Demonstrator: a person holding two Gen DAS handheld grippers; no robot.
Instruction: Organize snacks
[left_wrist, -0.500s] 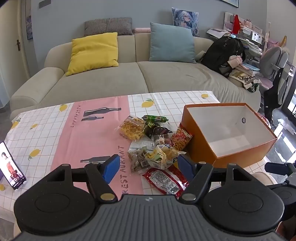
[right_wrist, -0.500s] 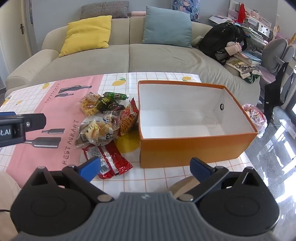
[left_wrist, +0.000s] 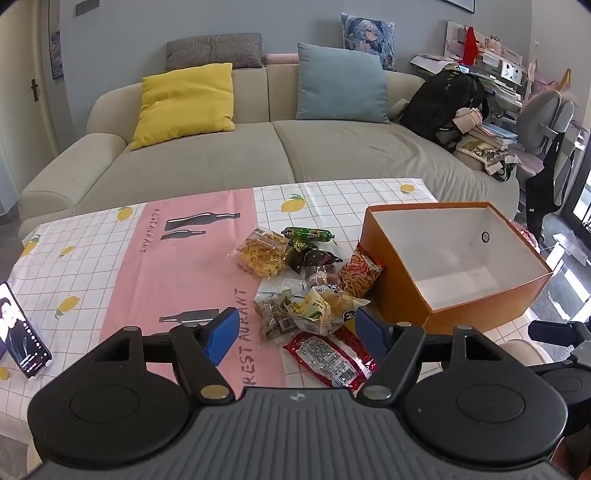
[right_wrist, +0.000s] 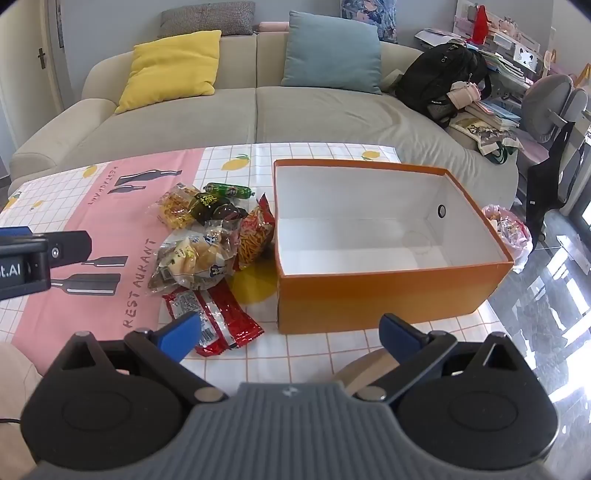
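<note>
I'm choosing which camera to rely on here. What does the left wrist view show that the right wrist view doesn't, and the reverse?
Only the left wrist view shows the phone propped at the table's left edge, its screen lit. Only the right wrist view shows the box's whole near wall, and the pink plastic bag on the floor past the box's right end. Both show the snack pile beside the empty orange box, the red packet nearest the cameras, and the sofa behind. Both grippers, left gripper and right gripper, are open and hold nothing.
</note>
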